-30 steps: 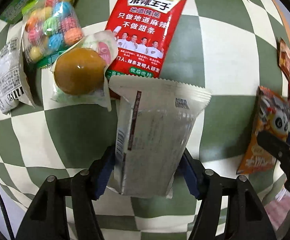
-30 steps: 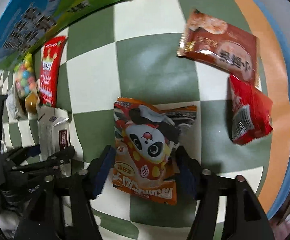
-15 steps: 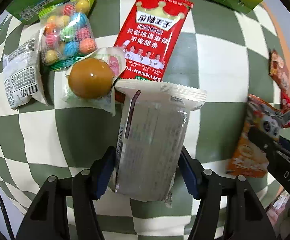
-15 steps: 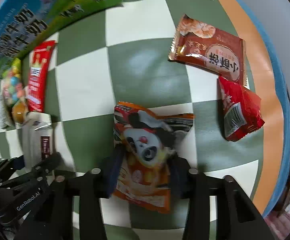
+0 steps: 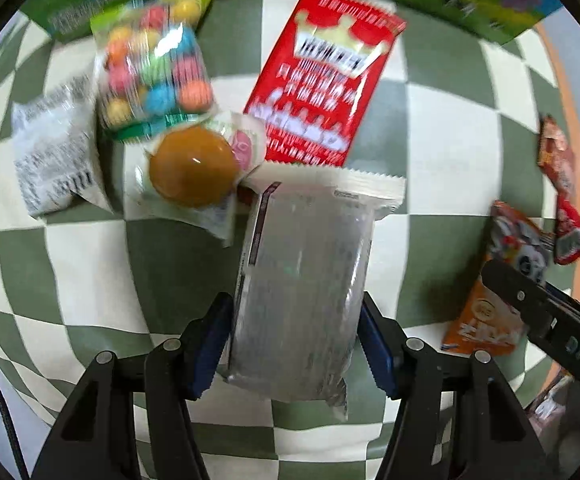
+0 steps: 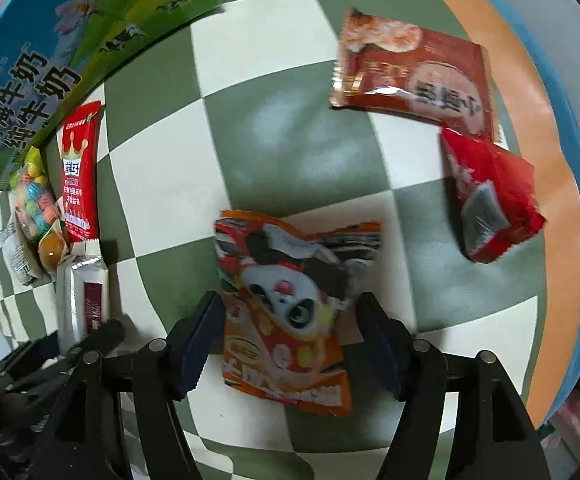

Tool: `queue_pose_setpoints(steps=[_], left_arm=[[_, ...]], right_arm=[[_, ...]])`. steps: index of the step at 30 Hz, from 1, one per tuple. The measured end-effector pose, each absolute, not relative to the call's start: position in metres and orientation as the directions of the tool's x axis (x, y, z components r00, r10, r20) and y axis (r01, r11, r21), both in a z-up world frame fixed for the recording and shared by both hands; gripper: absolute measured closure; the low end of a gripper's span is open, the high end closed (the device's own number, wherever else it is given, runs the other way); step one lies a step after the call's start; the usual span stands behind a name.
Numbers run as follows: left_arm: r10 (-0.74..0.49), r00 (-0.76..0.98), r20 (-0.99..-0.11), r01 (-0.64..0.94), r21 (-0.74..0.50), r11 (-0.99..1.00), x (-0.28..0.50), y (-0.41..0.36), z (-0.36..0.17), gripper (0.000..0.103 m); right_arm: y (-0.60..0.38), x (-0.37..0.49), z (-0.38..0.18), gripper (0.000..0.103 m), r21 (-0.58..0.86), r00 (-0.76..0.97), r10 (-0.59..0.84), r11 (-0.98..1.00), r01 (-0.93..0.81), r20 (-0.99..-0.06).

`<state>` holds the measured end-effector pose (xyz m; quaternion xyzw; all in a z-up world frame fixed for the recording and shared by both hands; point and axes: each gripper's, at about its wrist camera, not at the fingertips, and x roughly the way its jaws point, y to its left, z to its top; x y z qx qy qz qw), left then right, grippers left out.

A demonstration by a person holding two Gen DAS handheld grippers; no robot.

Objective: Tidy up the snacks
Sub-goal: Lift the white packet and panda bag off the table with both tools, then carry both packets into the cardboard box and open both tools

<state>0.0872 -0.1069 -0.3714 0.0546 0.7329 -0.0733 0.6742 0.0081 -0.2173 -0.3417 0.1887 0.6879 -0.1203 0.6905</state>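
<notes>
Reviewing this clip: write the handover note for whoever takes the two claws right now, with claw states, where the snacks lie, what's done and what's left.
Left claw: shut on the white packet, whose top edge lies over the foot of the red crown packet.
Right claw: jaws opening, the orange panda packet between them with a gap on each side.
Grouped by the milk carton: candy-ball bag, egg pouch, small white packet, red crown packet.
Loose at the right: brown-red packet and red packet.
Done: four snacks gathered. Left: place the white packet, then probably bring over the panda packet and the two red ones.
</notes>
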Motion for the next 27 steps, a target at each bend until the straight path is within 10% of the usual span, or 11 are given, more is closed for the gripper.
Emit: queue_pose_setpoints(steps=[5,13,27], left_arm=[[0.0,-0.108,-0.994,0.173,-0.018,0.985,0.081,-0.106,-0.393,0.044],[-0.061,-0.077,-0.995,0.179,-0.074,0.981,0.092,-0.091,-0.342,0.044],[-0.301,0.152,-0.942,0.126,-0.283,0.951,0.188,-0.06,-0.179,0.044]], right_arm=[[-0.182,0.013,-0.357,0.041,-0.057,0.032,-0.07,0.948,0.314,-0.997],[-0.198,-0.003,-0.32,0.053,0.084,0.114,0.051,0.95,0.302,-0.992],[-0.199,0.092,-0.137,0.053,0.315,0.392,0.238,0.938,0.145,-0.889]])
